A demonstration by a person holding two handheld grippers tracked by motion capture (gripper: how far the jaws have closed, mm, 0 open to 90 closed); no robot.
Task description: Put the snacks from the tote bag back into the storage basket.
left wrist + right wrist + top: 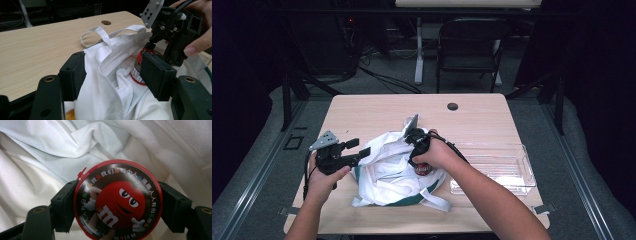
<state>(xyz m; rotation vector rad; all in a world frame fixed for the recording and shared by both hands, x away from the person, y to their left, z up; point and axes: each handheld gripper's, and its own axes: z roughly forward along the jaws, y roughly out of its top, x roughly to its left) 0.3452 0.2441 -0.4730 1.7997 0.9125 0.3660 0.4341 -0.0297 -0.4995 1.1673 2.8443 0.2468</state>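
Observation:
A white cloth bag [387, 172] with green trim lies slumped at the middle of the table [362, 112]. My right gripper [419, 159] reaches down into the bag's mouth. It is shut on a round red M&M's can [117, 200], one jaw on each side of the lid. In the left gripper view the can [139, 68] stands upright among the folds. My left gripper [112, 75] is at the bag's left rim with its jaws wide apart. White cloth [100, 82] lies loosely between them and drapes against one jaw. A bag handle [96, 33] loops onto the tabletop.
A clear plastic bin [497, 167] stands on the table just right of the bag. A cable hole [452, 106] sits near the far edge. A black folding chair [469, 50] and a desk leg are beyond the table.

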